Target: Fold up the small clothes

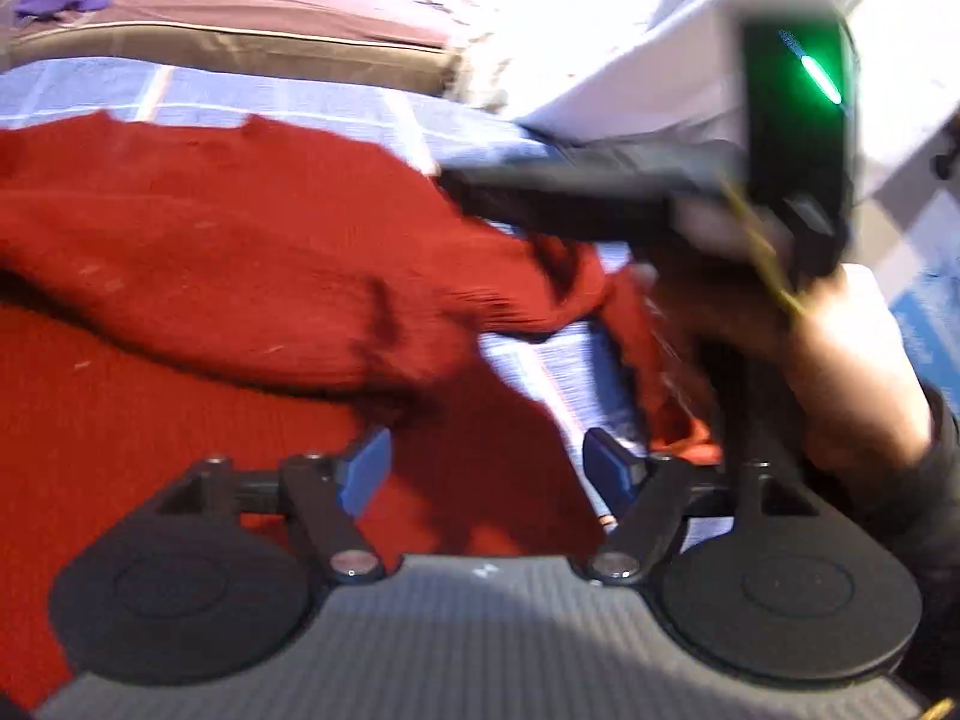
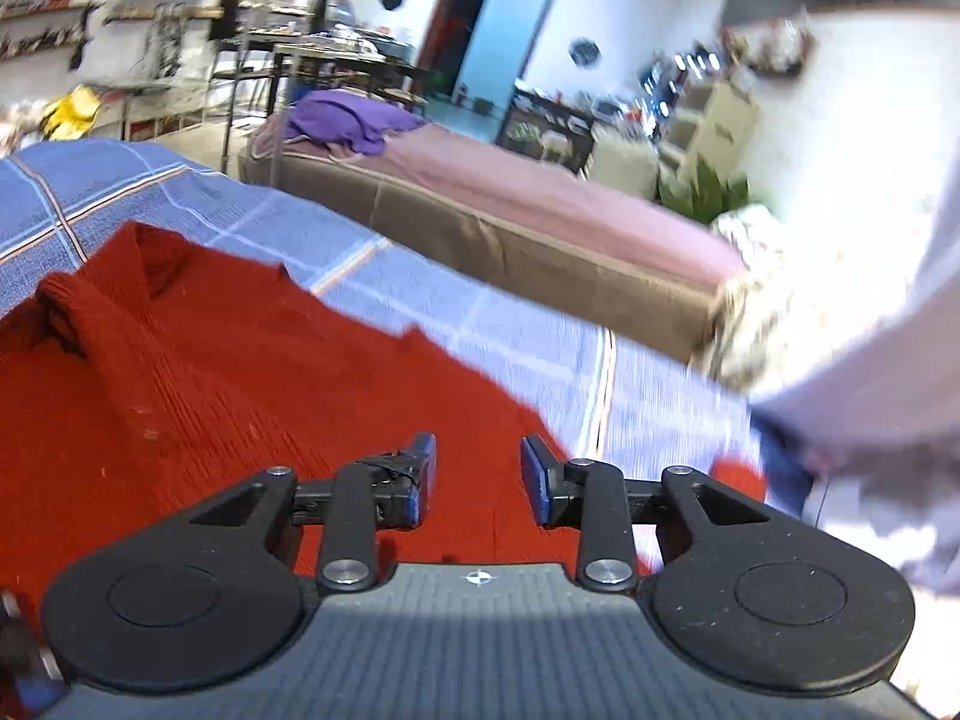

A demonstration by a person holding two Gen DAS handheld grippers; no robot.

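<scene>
A red knitted sweater (image 2: 240,372) is spread, partly doubled over itself, on a blue checked bedsheet (image 2: 468,306). The left gripper (image 1: 486,468) is held with jaws parted over the knit, nothing clamped between them. The right gripper (image 2: 477,471) is likewise held apart and empty above the sweater. A brown bed (image 2: 540,222) with purple cloth (image 2: 342,117) is seen behind, shelves beyond.

Red knit sweater (image 2: 228,372) lies partly folded on the blue checked cloth (image 2: 420,294); collar up.
</scene>
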